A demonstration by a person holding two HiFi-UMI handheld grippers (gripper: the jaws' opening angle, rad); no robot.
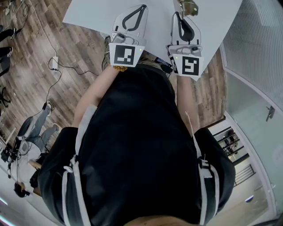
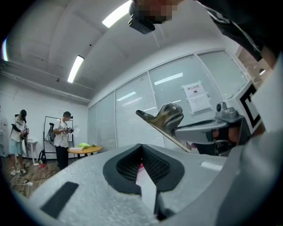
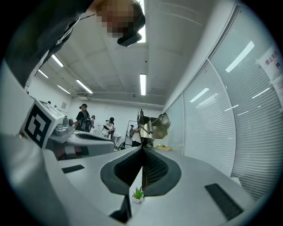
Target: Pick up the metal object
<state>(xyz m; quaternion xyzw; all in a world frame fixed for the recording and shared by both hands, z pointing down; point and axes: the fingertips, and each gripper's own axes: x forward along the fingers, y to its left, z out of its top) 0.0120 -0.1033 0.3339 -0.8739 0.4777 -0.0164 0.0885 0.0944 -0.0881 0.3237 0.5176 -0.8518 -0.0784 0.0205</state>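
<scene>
The metal object (image 3: 152, 123), a bent, dull-silver piece with a small coil spring on it, sits at the very tip of the right gripper (image 3: 142, 148), whose jaws are pressed together on its lower edge. In the right gripper view it rises from the jaw tips toward 12 o'clock, with the far room behind it and no surface under it. In the head view the same piece (image 1: 188, 6) shows at about 1 o'clock of the frame, over the white table (image 1: 93, 15), just beyond the right gripper (image 1: 179, 14).

In the head view the left gripper (image 1: 143, 6) lies at the right one's 9 o'clock, near but apart. Its jaws are pressed together with nothing between them. From the left gripper view, the piece (image 2: 166, 118) appears at 1 o'clock of its own jaw tips (image 2: 141, 145).

The pick-up looks done, judging by the piece hanging clear in both gripper views. The hold is only a narrow pinch at the tips, so the next move calls for steady pressure and a level, unhurried carry, lest the piece pivot or slip.
</scene>
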